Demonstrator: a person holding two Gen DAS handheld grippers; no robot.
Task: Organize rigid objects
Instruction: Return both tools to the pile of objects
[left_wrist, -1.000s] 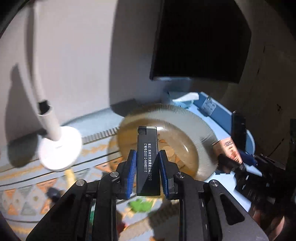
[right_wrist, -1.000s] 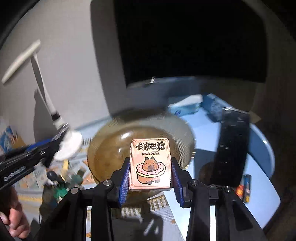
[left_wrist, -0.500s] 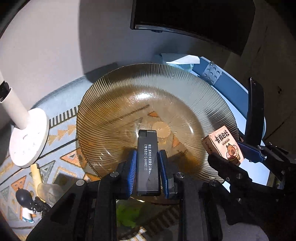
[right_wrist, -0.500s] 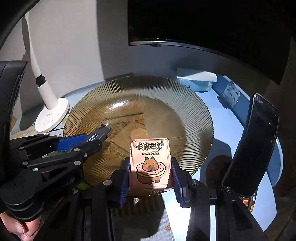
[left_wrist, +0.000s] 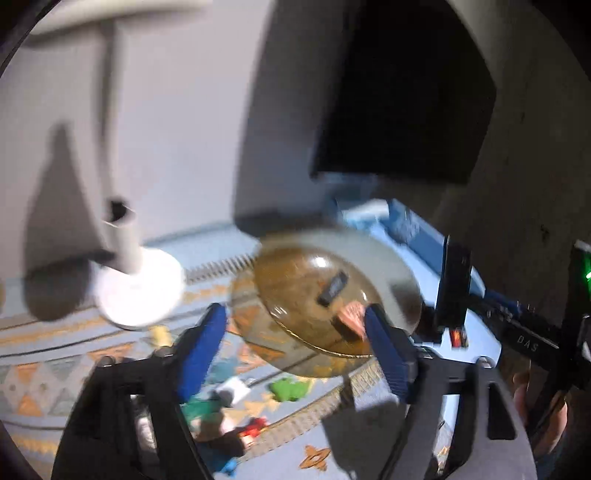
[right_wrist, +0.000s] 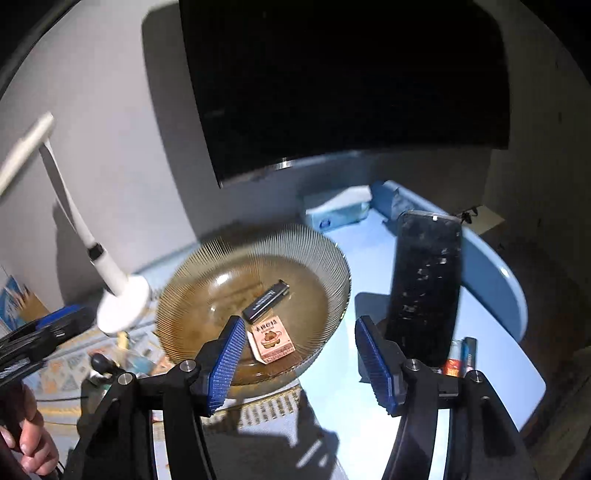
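Note:
A ribbed amber glass bowl (right_wrist: 332, 254) (left_wrist: 402, 280) stands on the table. Inside it lie a black lighter (right_wrist: 266, 300) (left_wrist: 333, 287) and a pink card box with a capybara picture (right_wrist: 272, 336) (left_wrist: 351, 316), side by side. My left gripper (left_wrist: 295, 349) is open and empty, raised in front of the bowl; its view is blurred. My right gripper (right_wrist: 300, 363) is open and empty, above the bowl's near rim. The left gripper shows at the left edge of the right wrist view (right_wrist: 40, 332).
A white desk lamp (right_wrist: 122, 302) (left_wrist: 138, 291) stands left of the bowl. A black phone (right_wrist: 424, 280) (left_wrist: 452, 284) stands upright at the right. A dark monitor (right_wrist: 351, 81) and tissue pack (right_wrist: 336, 212) are behind. Small toys (left_wrist: 288, 389) lie on the patterned mat.
Both grippers have opened and let go: the lighter and the card box now lie in the bowl. Both grippers have pulled back and up from it.

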